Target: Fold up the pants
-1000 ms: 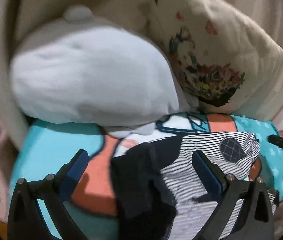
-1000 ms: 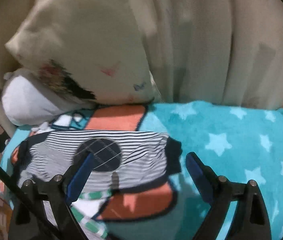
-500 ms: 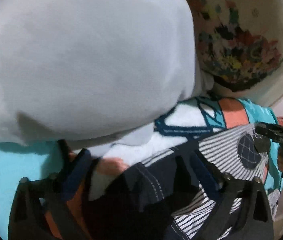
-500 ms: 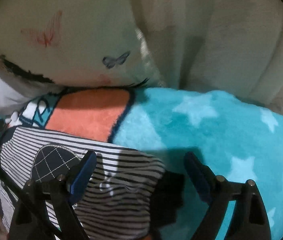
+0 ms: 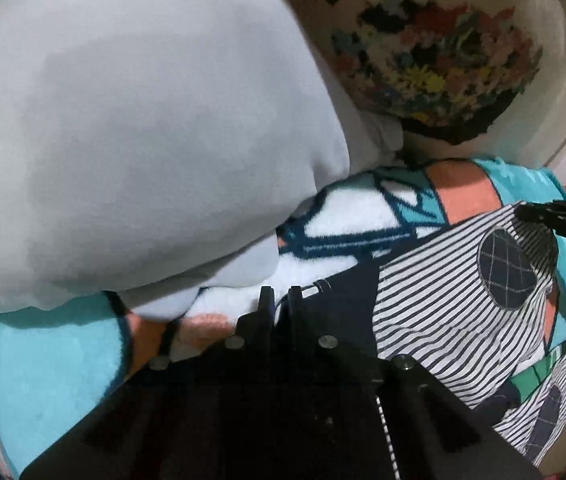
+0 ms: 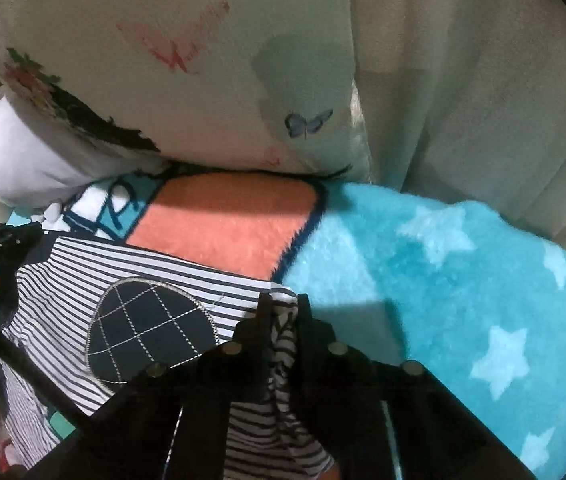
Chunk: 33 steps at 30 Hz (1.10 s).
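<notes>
Since half a second ago, both of our hand-held grippers have gone from wide open to closed on the pants. In the left wrist view, the left hand-held gripper (image 5: 279,294) has its fingers drawn together to a narrow slit, pinching the dark navy waistband edge of the pants (image 5: 455,312). In the right wrist view, the right hand-held gripper (image 6: 283,304) has its fingers nearly together, with a bunched fold of striped fabric caught between them at the right corner of the pants (image 6: 95,292).

The pants are black-and-white striped with navy round patches (image 6: 151,332) stitched in a grid. They lie flat on a fleecy blanket (image 6: 463,280) on the bed, over its orange panel and beside its teal area with pale stars.

At the far side of the blanket, a pale grey pillow (image 5: 135,128) fills the upper left of the left wrist view, touching the blanket just beyond our left fingers. To its right leans a cream pillow with a floral print (image 5: 435,56), which in the right wrist view shows butterflies. Behind them hangs a cream curtain (image 6: 463,80).
</notes>
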{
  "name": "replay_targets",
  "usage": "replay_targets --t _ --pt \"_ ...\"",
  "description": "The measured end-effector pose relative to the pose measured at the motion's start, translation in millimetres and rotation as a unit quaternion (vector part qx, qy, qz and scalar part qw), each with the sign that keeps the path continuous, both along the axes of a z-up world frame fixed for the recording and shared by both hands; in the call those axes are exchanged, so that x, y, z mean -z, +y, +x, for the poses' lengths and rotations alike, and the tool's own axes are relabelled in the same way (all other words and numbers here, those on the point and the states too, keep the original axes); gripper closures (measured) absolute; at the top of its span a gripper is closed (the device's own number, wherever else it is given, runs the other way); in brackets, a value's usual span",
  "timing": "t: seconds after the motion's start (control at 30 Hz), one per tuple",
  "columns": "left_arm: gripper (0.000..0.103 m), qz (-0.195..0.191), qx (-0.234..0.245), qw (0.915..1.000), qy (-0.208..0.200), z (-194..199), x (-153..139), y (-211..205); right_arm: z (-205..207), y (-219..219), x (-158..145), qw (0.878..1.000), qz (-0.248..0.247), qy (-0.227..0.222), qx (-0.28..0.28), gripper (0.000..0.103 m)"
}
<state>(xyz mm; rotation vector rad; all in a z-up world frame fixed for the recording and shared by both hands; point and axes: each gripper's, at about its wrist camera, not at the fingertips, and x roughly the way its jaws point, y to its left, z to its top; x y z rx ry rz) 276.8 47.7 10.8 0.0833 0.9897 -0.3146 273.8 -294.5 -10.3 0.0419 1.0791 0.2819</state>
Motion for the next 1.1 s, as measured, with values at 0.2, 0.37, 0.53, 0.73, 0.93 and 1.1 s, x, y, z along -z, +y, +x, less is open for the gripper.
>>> replay_targets --t 0.2,0.37,0.53,0.73,0.93,1.1 --pt "0.096 -0.009 -0.013 0.9986 -0.05 -27 -40 10 -26 -8 -32 0.999 0.014 -0.038 0.01 0.092" --pt "0.096 -0.009 -0.021 0.995 -0.098 -64 -69 10 -63 -5 -60 0.997 0.023 -0.07 0.013 0.092" --pt "0.096 -0.005 -0.028 0.9886 -0.148 -117 -85 11 -118 6 -80 0.994 0.032 -0.1 0.007 0.092" --pt "0.096 0.001 -0.038 0.9828 -0.181 -185 -71 16 -197 7 -78 0.991 0.057 -0.119 0.014 0.092" --pt "0.097 -0.003 -0.075 0.9839 -0.162 -225 -42 34 -263 7 -36 0.991 0.081 -0.1 0.038 0.092" --pt "0.097 -0.014 -0.102 0.9869 -0.125 -244 -21 49 -298 10 -4 0.992 0.082 -0.078 0.049 0.087"
